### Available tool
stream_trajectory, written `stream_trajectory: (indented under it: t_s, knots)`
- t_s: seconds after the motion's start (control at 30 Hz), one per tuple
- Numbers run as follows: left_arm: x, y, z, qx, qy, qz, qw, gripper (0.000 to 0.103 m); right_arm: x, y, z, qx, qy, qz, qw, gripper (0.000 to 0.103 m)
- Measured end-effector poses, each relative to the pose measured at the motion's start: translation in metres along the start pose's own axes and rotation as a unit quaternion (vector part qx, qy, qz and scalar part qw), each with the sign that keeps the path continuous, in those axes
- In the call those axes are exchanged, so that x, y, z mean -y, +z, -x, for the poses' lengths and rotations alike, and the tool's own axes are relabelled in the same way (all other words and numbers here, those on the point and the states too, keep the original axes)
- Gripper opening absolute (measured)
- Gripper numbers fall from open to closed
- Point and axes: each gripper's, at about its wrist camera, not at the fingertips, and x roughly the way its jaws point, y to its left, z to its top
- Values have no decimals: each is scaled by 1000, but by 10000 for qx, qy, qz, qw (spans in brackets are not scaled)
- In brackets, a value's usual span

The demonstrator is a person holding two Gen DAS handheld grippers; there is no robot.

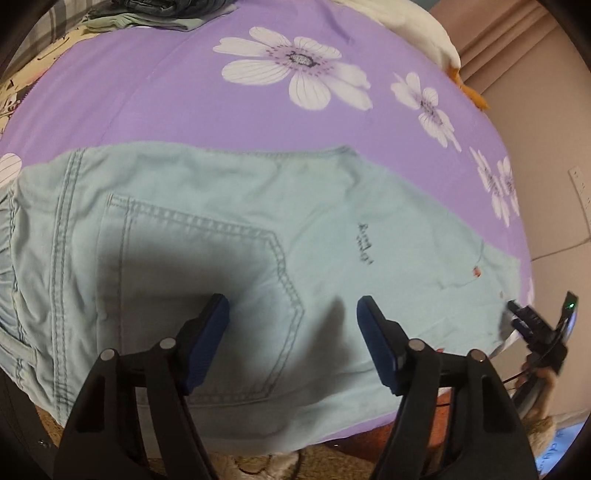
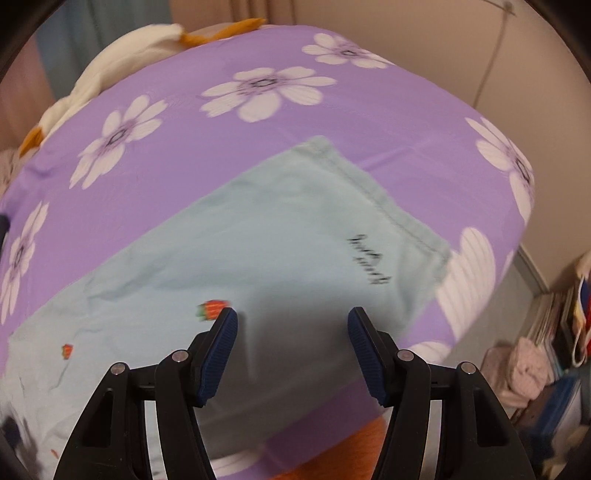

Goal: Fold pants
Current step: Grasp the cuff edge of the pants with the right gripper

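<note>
A: Left gripper [image 1: 293,312]?

B: Poised low over the pants [image 1: 229,236], pointing forward across the bed. Jaws spread wide, gripping nothing, blue pads [image 1: 212,332] on either side of the back pocket [image 1: 199,266], with a dark shadow cast on the cloth between them. Cannot tell whether touching the fabric or just above it.

A: And the right gripper [image 2: 292,319]?

B: Likewise released, jaws apart, nothing between them. Angled over the leg end of the pants [image 2: 258,258], near the hem [image 2: 388,206]. Also seen from the left wrist view at the far right edge [image 1: 524,317], blurred, beside the cloth's edge.

A: Containers anywhere?

B: None on the bed. Off to the right, on the floor, only a cluttered heap of books and bags [image 2: 557,332], too blurred to sort out.

A: Where exactly are the pants?

B: Spread flat on the purple flowered bedsheet [image 1: 184,92], pale mint denim. Waistband end toward the left gripper, leg end toward the right one. Small strawberry print [image 2: 212,309] just beside the right gripper's left pad; dark script [image 2: 369,262] nearer the hem.

A: Anything else on the bed?

B: A white plush toy with orange parts [image 1: 417,33] at the far edge, and folded clothes [image 1: 155,14] at the far left corner, well apart from the pants.
</note>
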Motion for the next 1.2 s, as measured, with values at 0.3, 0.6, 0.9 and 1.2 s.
stream_trajectory:
  t_s: [0.3,0.6,0.9,1.2]
  knots:
    - [-8,-7,1,97,-33,140,9998,71,63,11,-3,219,-2,-920,9955,46]
    - [-8,-12,0,267,-37,99,9996,71,77,10,-10,362,292,-990,9940,7]
    - [-4,-17,1,419,55,-59,9991,72,87,1,8,616,381,-1027,9921,7]
    - [-4,-19,1,528,82,-55,9986,72,85,-5,-14,324,330,-929,9946,7]
